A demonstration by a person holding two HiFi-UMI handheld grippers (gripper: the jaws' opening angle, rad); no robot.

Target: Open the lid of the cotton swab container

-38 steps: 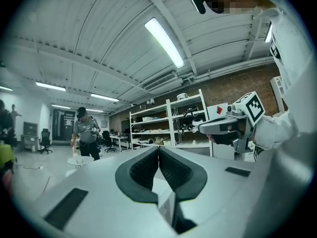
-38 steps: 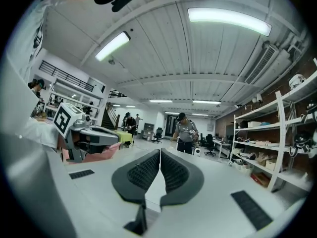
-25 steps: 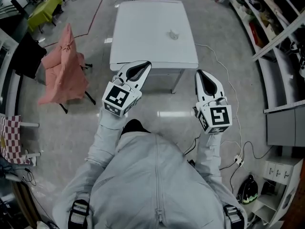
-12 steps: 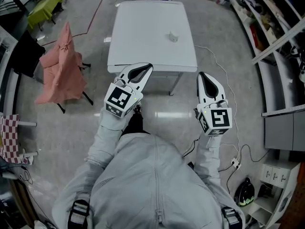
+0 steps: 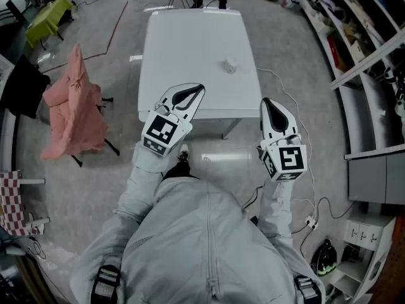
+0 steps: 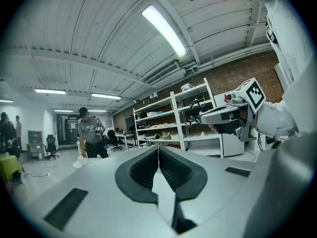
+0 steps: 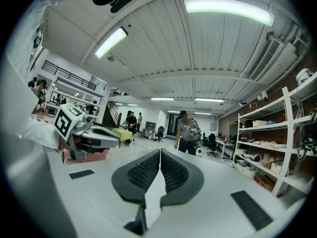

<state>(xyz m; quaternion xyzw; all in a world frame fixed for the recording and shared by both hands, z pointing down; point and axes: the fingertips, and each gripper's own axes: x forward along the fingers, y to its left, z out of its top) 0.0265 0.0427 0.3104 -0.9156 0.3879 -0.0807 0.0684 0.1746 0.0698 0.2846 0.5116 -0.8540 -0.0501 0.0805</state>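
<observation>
**Two Shut Grippers Hang Short of Swab Container**

Head view: a person in a light jacket holds both tools level before a white table. The left gripper lines up with the table's near edge, and the right gripper sits just off the near right corner, above the floor. The cotton swab container, small and pale, stands on the table close to the right edge, about halfway along it and well apart from both tools. A pink cloth is draped over a chair off the table's left side.

Left gripper view: the ribbed jaws are pressed together with nothing between them. The other tool's marker cube shows at right, against metal shelving. A bystander stands in the distance.

Right gripper view: these jaws are likewise clenched and empty. The left tool shows at the left edge, and more shelves line the right.
</observation>
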